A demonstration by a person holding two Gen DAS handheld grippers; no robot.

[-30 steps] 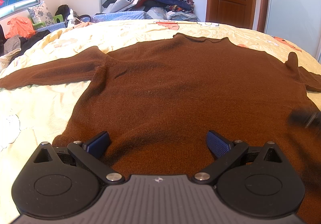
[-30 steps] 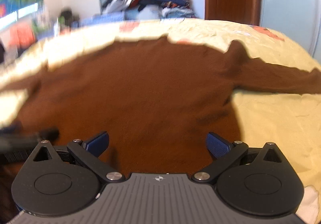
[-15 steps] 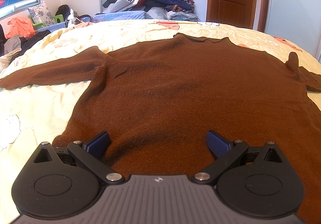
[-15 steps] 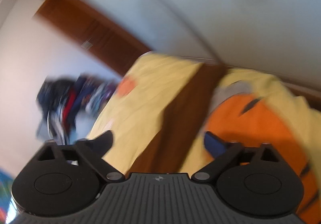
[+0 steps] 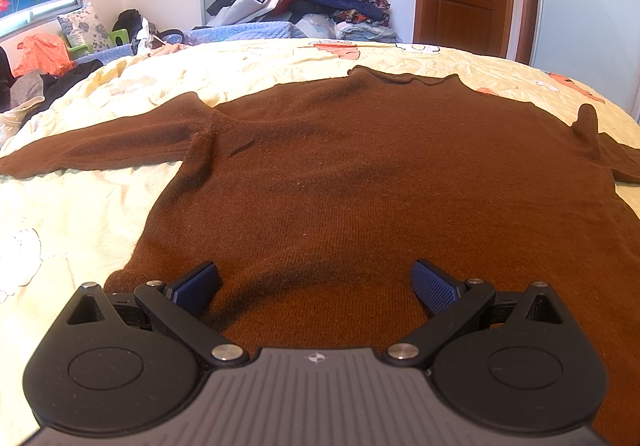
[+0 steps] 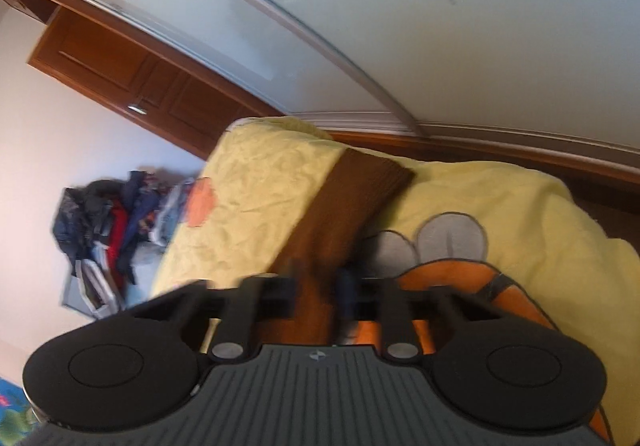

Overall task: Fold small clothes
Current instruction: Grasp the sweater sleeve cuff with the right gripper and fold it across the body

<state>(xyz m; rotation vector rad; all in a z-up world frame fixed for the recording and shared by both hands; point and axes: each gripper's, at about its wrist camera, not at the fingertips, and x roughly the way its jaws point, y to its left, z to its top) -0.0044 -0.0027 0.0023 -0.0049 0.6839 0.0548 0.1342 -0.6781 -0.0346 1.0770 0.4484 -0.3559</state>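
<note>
At the bottom of the left wrist frame, the left gripper [image 5: 316,284] was seen as two black rounded discs joined to a grey ribbed centre plate marked with a small emblem. Silver screws were set on angled black link arms, and blue textured pads [image 5: 434,286] were carried at the tips. The right gripper [image 6: 320,286] was built alike, its tips blurred.
</note>
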